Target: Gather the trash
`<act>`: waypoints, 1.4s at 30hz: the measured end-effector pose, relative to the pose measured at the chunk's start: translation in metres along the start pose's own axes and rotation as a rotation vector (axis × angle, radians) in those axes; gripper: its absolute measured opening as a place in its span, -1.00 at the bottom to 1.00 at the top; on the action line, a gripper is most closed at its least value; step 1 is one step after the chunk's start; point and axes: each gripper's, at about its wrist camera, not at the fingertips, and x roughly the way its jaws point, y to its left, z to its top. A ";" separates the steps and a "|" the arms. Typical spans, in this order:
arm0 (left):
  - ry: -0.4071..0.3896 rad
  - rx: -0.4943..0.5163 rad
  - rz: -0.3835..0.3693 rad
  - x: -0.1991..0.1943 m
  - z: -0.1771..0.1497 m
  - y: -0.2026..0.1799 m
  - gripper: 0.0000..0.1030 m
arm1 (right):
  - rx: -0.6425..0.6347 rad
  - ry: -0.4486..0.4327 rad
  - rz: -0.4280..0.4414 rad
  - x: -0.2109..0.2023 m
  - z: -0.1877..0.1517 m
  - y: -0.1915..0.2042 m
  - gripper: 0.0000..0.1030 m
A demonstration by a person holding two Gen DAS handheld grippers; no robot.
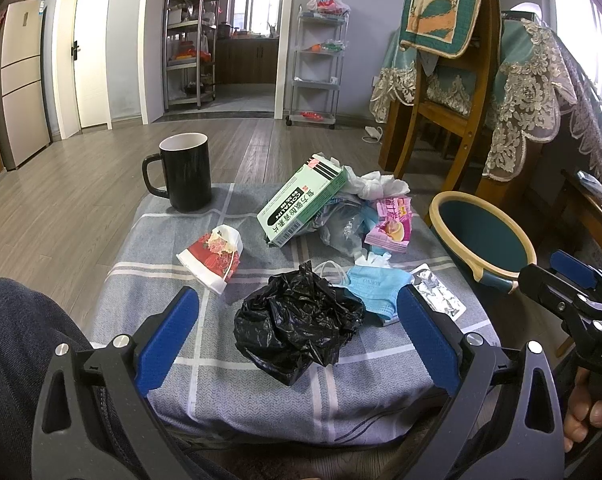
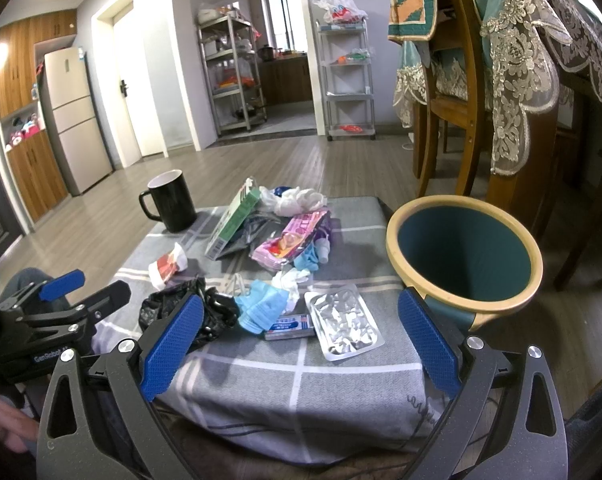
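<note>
Both grippers hang over the near edge of the checked cushion (image 2: 261, 380) with jaws spread wide and nothing between them.

Straight ahead of the left gripper (image 1: 297, 336), between its pads, lies the crumpled black bag (image 1: 297, 324). Just beyond that, toward its right finger, is the blue face mask (image 1: 375, 288).

Ahead of the right gripper (image 2: 301, 340) lies the foil blister pack (image 2: 345, 322), with a small flat box (image 2: 289, 326) touching its left edge. The teal bin (image 2: 465, 256) stands empty, just past the right finger.

Risks, as I judge them:
- the flat foil may slide away instead of lifting — little edge to pinch;
- the bag touches the mask, so one could drag the other;
- the black mug (image 1: 185, 172), farther off to the left, is likely no trash — a careless sweep could tip it.
</note>
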 end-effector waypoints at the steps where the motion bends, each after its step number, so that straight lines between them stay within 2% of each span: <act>1: 0.001 0.000 0.000 0.000 0.000 0.000 0.89 | 0.000 0.000 0.000 0.000 0.000 0.000 0.89; 8: 0.009 -0.001 0.002 0.003 -0.002 0.000 0.89 | -0.001 0.001 0.000 0.001 0.000 0.000 0.89; 13: 0.052 -0.019 0.005 0.014 -0.002 0.004 0.89 | -0.002 0.011 0.010 0.006 -0.003 -0.001 0.89; 20: 0.205 -0.022 0.051 0.047 -0.005 0.005 0.87 | 0.005 0.067 0.018 0.024 -0.005 0.000 0.89; 26: 0.369 -0.052 0.029 0.084 -0.016 0.012 0.50 | 0.046 0.127 0.038 0.039 -0.004 -0.004 0.86; 34: 0.458 -0.029 0.047 0.107 -0.026 0.009 0.41 | 0.092 0.202 0.094 0.063 -0.007 -0.004 0.83; 36: 0.472 -0.027 0.062 0.112 -0.028 0.009 0.33 | 0.103 0.223 0.109 0.070 -0.008 -0.003 0.80; 42: 0.500 -0.058 0.078 0.120 -0.030 0.016 0.14 | 0.154 0.284 0.145 0.097 -0.011 -0.005 0.40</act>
